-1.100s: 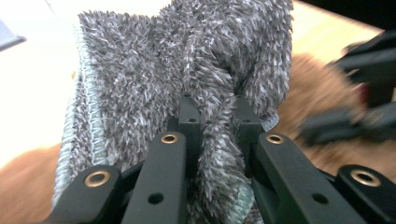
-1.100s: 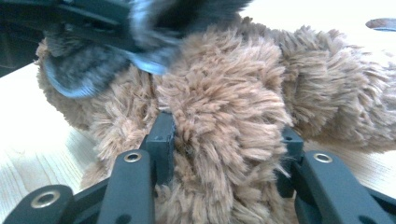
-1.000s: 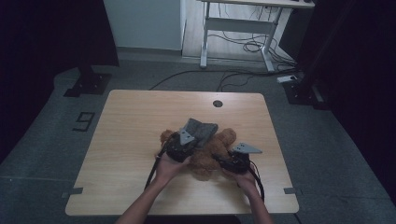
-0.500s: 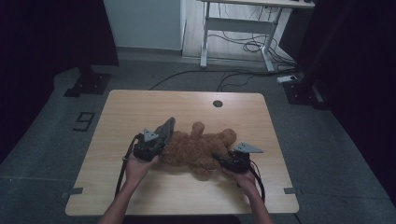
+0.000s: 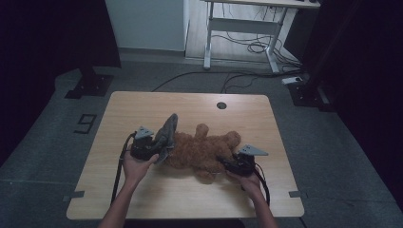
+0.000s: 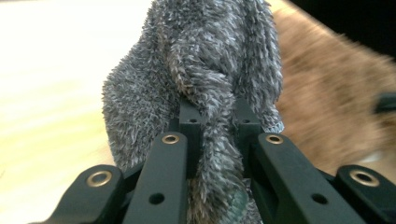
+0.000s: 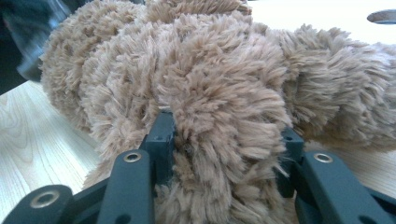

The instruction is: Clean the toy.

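The left gripper (image 5: 154, 148) is clamping tight on a grey fuzzy cloth (image 5: 167, 135), jaws nearly together with the fabric bunched between them, just beside the brown teddy bear (image 5: 202, 151) lying mid-table (image 5: 142, 107). The right gripper (image 5: 233, 165) is pinching a thick limb of the bear, jaws partly apart around the plush.

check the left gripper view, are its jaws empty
No, the left gripper has its jaws clamped on a fold of the grey fuzzy cloth.
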The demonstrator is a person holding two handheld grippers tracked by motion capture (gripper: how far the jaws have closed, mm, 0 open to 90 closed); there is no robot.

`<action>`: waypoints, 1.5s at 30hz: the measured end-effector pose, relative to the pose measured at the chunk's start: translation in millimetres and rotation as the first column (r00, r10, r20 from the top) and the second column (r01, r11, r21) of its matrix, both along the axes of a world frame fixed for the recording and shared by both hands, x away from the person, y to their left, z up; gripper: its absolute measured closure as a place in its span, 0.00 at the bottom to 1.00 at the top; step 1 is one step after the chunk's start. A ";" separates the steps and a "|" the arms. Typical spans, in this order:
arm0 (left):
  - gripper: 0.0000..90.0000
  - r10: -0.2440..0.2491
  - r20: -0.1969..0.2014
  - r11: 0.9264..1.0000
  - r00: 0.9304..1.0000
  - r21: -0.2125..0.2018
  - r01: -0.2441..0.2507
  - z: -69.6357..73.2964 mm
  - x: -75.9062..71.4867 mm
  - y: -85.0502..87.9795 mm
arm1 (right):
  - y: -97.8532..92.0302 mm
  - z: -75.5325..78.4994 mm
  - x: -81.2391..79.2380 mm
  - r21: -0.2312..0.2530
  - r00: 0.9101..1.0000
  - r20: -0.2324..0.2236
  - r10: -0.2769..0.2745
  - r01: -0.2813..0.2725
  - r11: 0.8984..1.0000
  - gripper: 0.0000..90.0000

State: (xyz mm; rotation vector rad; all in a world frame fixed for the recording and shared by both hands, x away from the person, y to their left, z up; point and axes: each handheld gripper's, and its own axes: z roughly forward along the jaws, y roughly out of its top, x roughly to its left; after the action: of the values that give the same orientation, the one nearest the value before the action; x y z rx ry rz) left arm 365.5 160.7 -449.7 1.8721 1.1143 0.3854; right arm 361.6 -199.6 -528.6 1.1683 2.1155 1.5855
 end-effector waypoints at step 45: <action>0.89 -0.002 0.009 0.993 1.000 0.121 0.001 -8.4 10.0 -24.6 | 1.7 -1.5 -3.3 -0.004 1.000 0.008 -0.020 0.020 1.000 0.61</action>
State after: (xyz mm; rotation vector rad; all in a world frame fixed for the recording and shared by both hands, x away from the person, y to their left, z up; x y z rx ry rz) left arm 375.5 136.2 -458.0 1.9752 1.1046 0.4691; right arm 358.3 -197.9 -530.1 1.1759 2.0950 1.5734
